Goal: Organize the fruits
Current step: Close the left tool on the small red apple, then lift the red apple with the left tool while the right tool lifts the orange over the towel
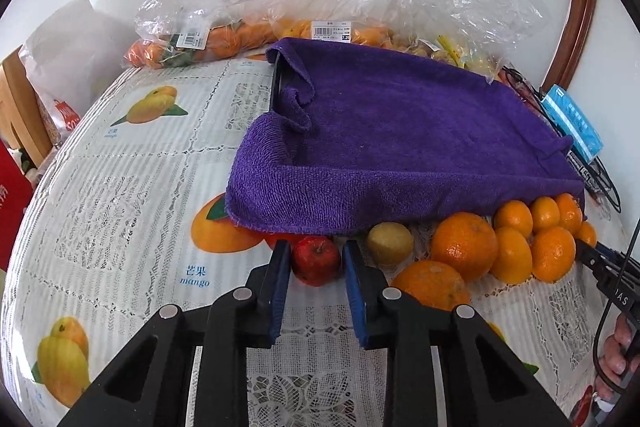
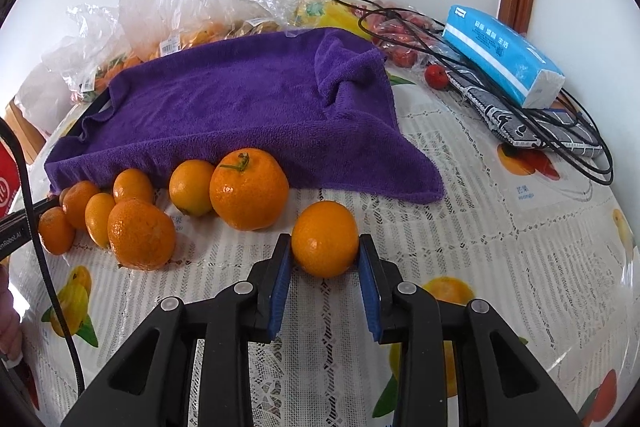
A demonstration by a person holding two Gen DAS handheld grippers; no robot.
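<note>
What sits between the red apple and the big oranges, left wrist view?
A yellowish-green fruit lies between the red apple and the big oranges, in the left wrist view.

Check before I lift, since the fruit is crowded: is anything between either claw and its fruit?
Nothing visible. The left claw is shut on the red apple; the right claw is shut on an orange.
</note>
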